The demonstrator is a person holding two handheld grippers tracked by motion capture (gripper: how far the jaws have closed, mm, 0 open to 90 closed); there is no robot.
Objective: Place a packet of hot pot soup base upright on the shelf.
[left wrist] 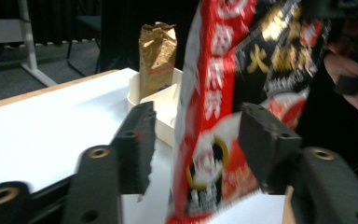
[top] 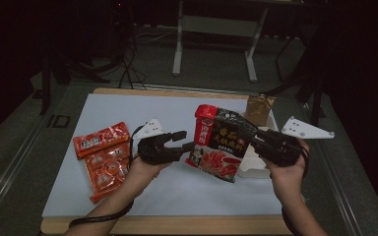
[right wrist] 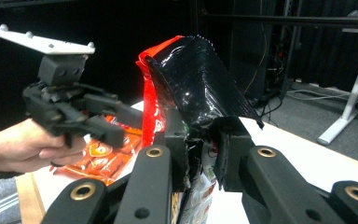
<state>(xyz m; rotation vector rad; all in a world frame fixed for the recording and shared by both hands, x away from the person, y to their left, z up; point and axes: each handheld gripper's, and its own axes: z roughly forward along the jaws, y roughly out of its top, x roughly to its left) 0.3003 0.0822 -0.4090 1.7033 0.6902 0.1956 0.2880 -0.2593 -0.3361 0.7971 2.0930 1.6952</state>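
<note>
A red and black food packet point(top: 219, 142) hangs upright above the white board, between my two grippers. My right gripper point(top: 254, 140) is shut on the packet's right edge; in the right gripper view its jaws pinch the crumpled black foil point(right wrist: 200, 88). My left gripper point(top: 186, 141) is at the packet's left edge. In the left gripper view the packet point(left wrist: 205, 154) stands between the jaws, which are apart, with a clear gap on the left side. My left gripper point(right wrist: 116, 123) also shows farther off in the right gripper view, open.
Two orange snack packets point(top: 101, 140) point(top: 107, 169) lie at the board's left. A white tray point(top: 256, 167) stands at the right with a brown paper bag point(top: 260, 109) behind it. The white board point(top: 128, 108) covers the table; desk legs stand beyond.
</note>
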